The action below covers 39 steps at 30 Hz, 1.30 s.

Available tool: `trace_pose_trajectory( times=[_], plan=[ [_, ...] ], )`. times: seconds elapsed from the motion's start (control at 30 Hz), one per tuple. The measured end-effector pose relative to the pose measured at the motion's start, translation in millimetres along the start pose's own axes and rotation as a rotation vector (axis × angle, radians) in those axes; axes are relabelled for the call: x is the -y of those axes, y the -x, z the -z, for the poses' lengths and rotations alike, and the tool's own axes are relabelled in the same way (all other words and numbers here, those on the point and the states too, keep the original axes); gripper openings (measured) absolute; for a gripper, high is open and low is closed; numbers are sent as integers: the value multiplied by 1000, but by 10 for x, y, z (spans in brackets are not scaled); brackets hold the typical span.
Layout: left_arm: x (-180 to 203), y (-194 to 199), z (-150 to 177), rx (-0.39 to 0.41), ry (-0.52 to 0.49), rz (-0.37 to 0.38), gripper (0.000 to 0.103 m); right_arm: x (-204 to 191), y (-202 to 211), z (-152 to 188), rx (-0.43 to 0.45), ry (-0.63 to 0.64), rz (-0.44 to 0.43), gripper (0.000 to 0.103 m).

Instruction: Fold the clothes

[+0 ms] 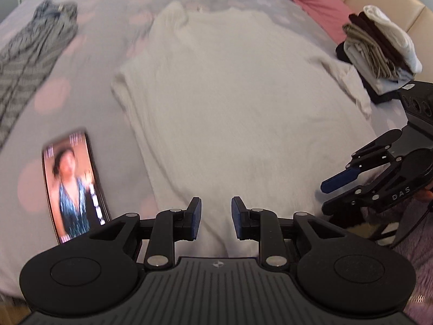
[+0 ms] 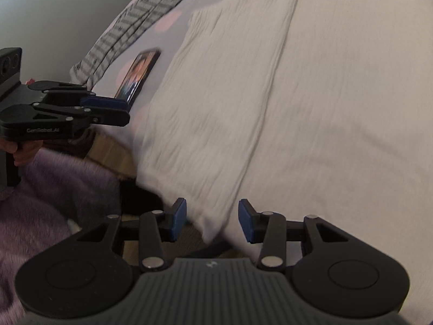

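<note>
a cream-white shirt lies on a pale lilac bedsheet with pink dots. the garment beside it is grey-and-white striped. the pillow is pink. gripper pads are blue.

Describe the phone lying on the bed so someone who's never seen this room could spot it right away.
Start at the bed with its pale cover dotted in pink, and find the big white garment spread across its middle. Just off that garment's edge, on the side where the striped grey garment lies, sits the phone. It is the only flat, hard thing there, its lit screen showing a picture.
</note>
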<state>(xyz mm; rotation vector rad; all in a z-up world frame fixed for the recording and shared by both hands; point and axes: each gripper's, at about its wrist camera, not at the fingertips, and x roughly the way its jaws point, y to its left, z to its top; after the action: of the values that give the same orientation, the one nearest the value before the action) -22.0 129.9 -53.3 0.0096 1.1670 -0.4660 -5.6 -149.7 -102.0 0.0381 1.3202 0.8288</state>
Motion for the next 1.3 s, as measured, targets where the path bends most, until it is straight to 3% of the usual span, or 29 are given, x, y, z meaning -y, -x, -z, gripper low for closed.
trace_pose_trajectory(
  times=[0.13,0.3,0.4,0.47,0.57,0.6,0.77,0.87,0.9,0.93,0.97,1.0,1.03,1.17,1.23,1.3],
  plan=[
    [115,-106,126,-43,-18,5,22,-17,-104,209,-36,-13,-20,44],
    [177,-229,139,-78,-28,-7,22,34,-201,218,-3,-59,-50,37],
    [127,-311,141,-92,4,-17,22,79,-241,206,-4,-64,-61,23],
    [116,-327,164,-100,10,-16,15,91,-256,208,-14,-68,-57,6],
    [137,-287,176,-95,3,-28,7,98,-246,206,-19,-74,-63,3],
    [143,-243,174,-88,2,-32,0,95,-226,204,-13,-74,-74,2],
    [172,-88,175,-67,4,-48,0,34,-126,211,-3,-60,-134,0],
    [183,-133,178,-74,5,-93,0,1,-133,214,-10,-42,-67,5],
    [160,-161,179,-86,17,-93,3,11,-146,210,-9,-40,-38,6],
    [136,-181,183,-96,32,-83,14,22,-159,206,-9,-39,-11,9],
    [115,-190,191,-99,46,-72,21,62,-169,204,-11,-61,-13,17],
    [94,-194,200,-100,59,-60,34,95,-178,202,-14,-82,-22,23],
    [89,-206,204,-102,66,-53,42,127,-187,201,-17,-103,-31,36],
    [104,-306,184,-117,74,-37,40,140,-248,186,-20,-99,-29,37],
    [129,-366,180,-133,68,-33,22,138,-268,171,-16,-98,-39,31],
    [164,-413,190,-145,61,-48,12,142,-285,156,-16,-99,-48,13]
  ],
)
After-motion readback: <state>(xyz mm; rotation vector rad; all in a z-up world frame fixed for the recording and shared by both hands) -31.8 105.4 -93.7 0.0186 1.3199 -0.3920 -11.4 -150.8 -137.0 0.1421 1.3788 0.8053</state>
